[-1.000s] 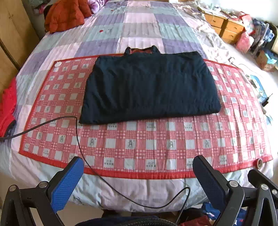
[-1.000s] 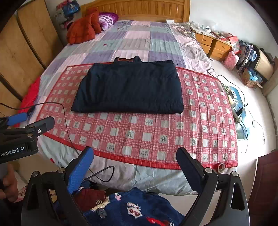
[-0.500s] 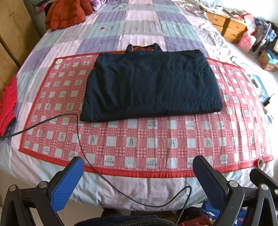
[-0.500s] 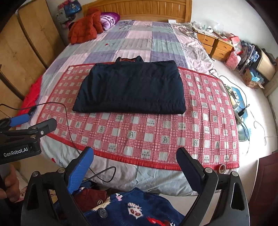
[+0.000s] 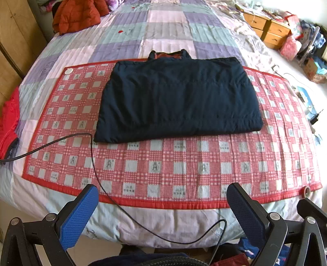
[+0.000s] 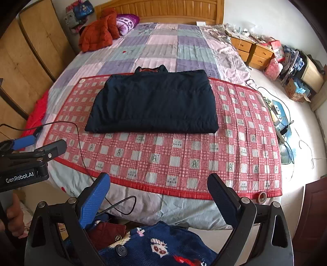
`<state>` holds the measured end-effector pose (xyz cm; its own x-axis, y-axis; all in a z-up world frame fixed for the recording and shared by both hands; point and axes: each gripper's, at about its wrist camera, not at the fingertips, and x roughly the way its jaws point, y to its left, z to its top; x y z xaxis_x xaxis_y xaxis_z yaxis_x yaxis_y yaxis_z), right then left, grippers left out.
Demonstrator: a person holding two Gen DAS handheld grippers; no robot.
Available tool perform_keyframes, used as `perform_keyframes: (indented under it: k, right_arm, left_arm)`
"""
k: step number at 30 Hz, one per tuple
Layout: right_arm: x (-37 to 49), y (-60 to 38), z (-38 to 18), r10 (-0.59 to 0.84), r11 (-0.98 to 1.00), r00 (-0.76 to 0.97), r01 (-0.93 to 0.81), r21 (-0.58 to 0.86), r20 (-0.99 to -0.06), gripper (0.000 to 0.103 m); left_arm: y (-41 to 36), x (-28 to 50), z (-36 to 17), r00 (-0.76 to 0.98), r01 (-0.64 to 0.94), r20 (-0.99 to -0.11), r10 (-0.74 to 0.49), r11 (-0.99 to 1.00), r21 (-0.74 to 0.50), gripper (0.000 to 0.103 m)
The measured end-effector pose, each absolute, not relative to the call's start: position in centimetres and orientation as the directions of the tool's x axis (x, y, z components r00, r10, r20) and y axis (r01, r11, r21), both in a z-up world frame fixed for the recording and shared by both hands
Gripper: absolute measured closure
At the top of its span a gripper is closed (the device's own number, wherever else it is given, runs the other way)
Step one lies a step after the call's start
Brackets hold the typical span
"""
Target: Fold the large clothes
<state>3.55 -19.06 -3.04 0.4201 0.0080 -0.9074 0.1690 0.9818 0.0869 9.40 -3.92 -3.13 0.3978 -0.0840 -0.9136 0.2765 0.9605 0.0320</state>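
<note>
On the red checked mat (image 5: 184,161) across the bed (image 6: 163,47) lies a dark navy jacket (image 5: 177,98), folded into a flat rectangle, collar toward the headboard (image 6: 163,10). My left gripper (image 5: 161,206) and right gripper (image 6: 159,196) hang at the foot of the bed, well short of it, jaws spread wide, holding nothing. A black cable (image 5: 92,155) trails over the mat's near left corner.

I'm facing a bed (image 6: 163,49) with a wooden headboard (image 6: 159,10), wardrobe doors (image 6: 24,61) on one side, cluttered nightstands (image 6: 253,51) opposite, white walls (image 6: 255,18).
</note>
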Motion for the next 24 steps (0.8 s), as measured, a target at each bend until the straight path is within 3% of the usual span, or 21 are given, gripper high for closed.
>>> perform_keyframes:
  k: [24]
  right_arm:
    - [3.6, -19.3, -3.0, 0.012, 0.981, 0.419, 0.173, 0.092, -0.908, 0.005]
  left_arm:
    - [-5.0, 9.6, -3.6, 0.377, 0.31, -0.922, -0.093, 0.95, 0.03, 0.0]
